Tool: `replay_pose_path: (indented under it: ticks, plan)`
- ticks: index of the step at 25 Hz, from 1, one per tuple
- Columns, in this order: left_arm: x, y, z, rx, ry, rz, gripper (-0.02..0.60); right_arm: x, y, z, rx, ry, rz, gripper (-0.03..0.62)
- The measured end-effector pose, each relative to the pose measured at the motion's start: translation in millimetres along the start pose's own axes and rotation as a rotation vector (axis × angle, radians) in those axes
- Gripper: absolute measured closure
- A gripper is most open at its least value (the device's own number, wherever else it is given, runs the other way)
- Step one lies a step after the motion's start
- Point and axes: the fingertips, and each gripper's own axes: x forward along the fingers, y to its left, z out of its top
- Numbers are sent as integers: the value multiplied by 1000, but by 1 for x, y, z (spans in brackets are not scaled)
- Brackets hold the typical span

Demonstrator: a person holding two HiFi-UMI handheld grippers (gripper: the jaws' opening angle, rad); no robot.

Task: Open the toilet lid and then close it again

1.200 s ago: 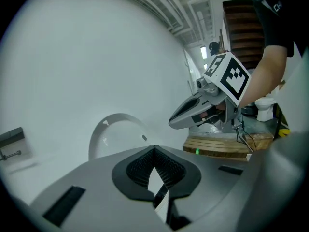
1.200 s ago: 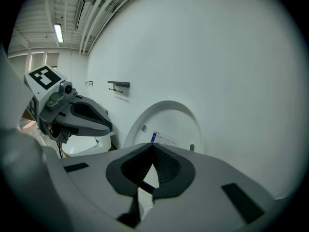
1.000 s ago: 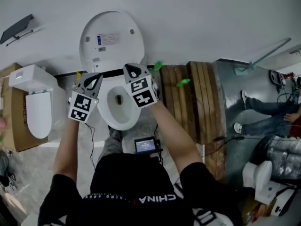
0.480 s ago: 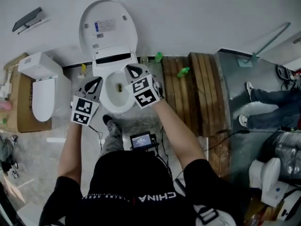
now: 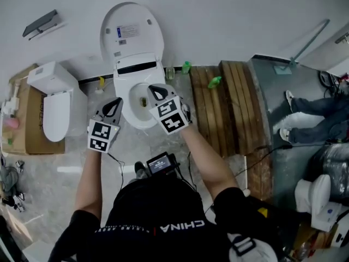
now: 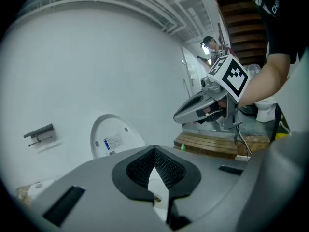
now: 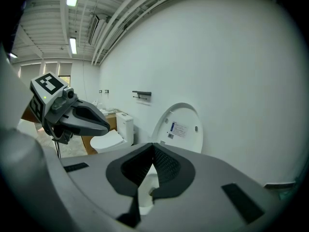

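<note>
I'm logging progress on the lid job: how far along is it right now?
Done: the toilet lid stands raised against the wall, so opening looks complete. In hand: nothing; the left gripper and right gripper are both shut and empty, held in the air near the bowl, well short of the lid. Left: lower the lid onto the bowl.

- Black shirt (image 5: 158, 212): "CHINA" in white capitals.
- Raised toilet lid (image 5: 146, 22), inner face: white label (image 5: 127, 32) with a blue patch, its print too small to read.
</note>
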Motion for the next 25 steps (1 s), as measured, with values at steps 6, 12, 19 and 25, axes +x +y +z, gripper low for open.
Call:
replay_pose_path:
  ticks: [6,12,19,25]
  plan:
    - [-37,7,-26,-37,-7,-6,571,2,40,1,1,17,-3,580]
    - [-45,10,-32,-49,-14,-17,572,-2,49,13,-16,2,-24,580]
    - [-37,10,-35,-71,2,-6,572,-6,44,11,-19,9,-40,580]
    - [-32,7,-35,-68,-10,-40,572,-3,38,6,-11,14,-50,580]
